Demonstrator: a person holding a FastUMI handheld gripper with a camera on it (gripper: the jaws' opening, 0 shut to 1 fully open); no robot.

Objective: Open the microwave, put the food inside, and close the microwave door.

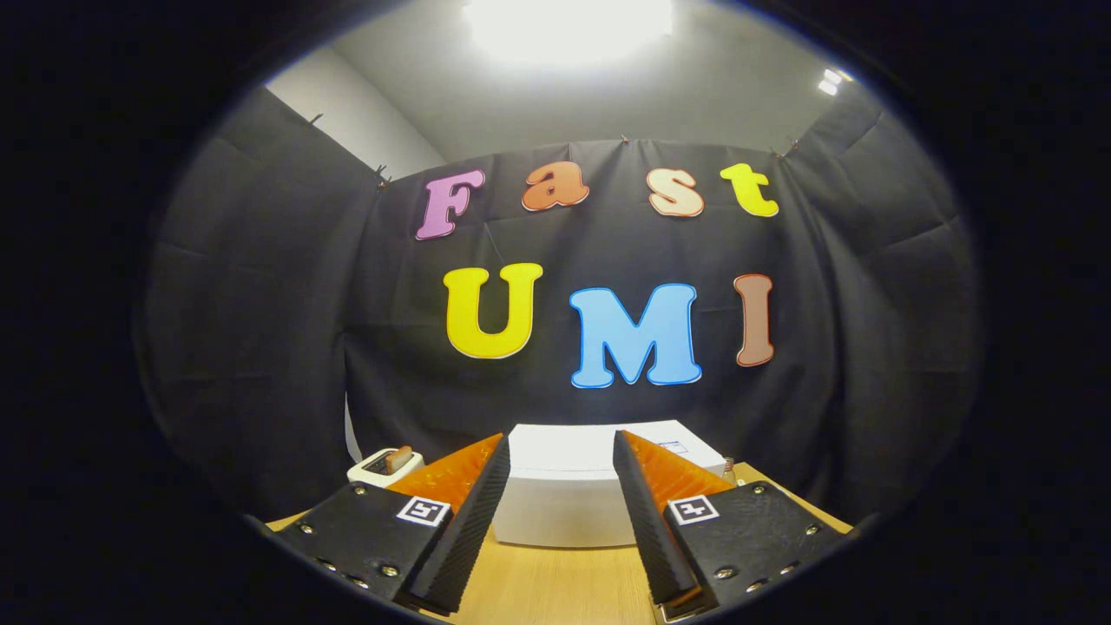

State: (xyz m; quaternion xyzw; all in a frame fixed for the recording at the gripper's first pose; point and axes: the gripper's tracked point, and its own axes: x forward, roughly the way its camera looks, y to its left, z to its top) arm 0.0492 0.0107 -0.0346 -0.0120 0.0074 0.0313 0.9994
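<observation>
A white microwave (564, 490) stands on the wooden table (555, 586) straight ahead, beyond my fingers; I see its top and front, and its door looks closed. My gripper (560, 451) is open, held above the table with nothing between the fingers. The fingertips frame the microwave's top from either side without touching it. The food for the task cannot be made out among the things here.
A white toaster (386, 464) with a brown slice sticking out stands left of the microwave, behind my left finger. A small object (729, 471) peeks out at the microwave's right. Black cloth walls close the booth behind and at both sides.
</observation>
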